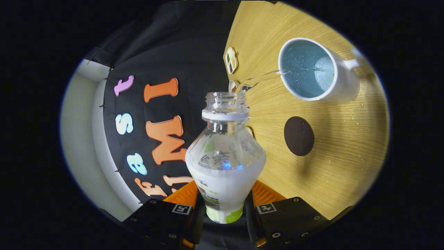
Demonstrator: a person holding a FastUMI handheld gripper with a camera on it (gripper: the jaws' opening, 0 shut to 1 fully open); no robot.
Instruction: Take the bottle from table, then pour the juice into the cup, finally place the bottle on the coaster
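Your gripper [224, 208] is clenched on the bottle [225, 152], tipped so a thin stream arcs into the cup [314, 69] near the table's [347, 156] far edge. Hold that tilt steady, keeping the stream inside the rim; the coaster [299, 136] waits beside it.

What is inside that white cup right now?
A thin clear stream from the bottle, clamped in the claw, lands in the cup; droplets dot its pale blue inside. Its near wall hides how much has pooled.
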